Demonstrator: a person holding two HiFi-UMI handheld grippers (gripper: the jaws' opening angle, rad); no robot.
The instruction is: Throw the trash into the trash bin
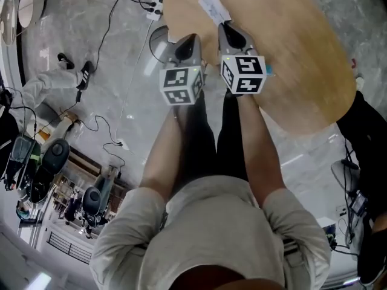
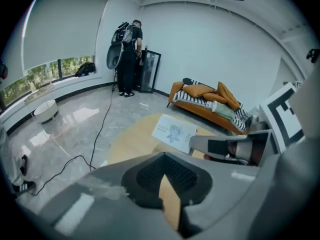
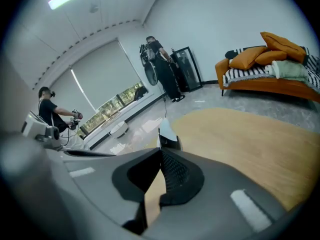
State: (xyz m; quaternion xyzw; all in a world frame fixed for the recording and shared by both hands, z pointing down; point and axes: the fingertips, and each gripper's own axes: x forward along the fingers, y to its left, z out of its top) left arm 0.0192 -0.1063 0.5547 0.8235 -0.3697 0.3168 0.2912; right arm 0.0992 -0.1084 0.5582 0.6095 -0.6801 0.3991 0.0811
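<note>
A white printed paper packet (image 1: 213, 5) hangs over the round wooden table (image 1: 290, 53). My right gripper (image 1: 225, 26) is shut on its near edge. In the left gripper view the packet (image 2: 174, 132) sticks out flat from the right gripper's jaws. In the right gripper view it stands edge-on just past the closed tips of the right gripper (image 3: 161, 151). My left gripper (image 1: 187, 38) is beside it to the left, shut and empty, over the table's edge; its tips (image 2: 162, 156) meet with only wood showing behind. A grey round container (image 1: 157, 41), perhaps the bin, sits on the floor half hidden behind the left gripper.
A power strip (image 1: 156, 3) and cables (image 1: 115, 23) lie on the marble floor left of the table. One person (image 1: 42, 86) is at the far left, another in black (image 1: 363, 132) at the right. An orange sofa (image 2: 210, 101) stands beyond the table.
</note>
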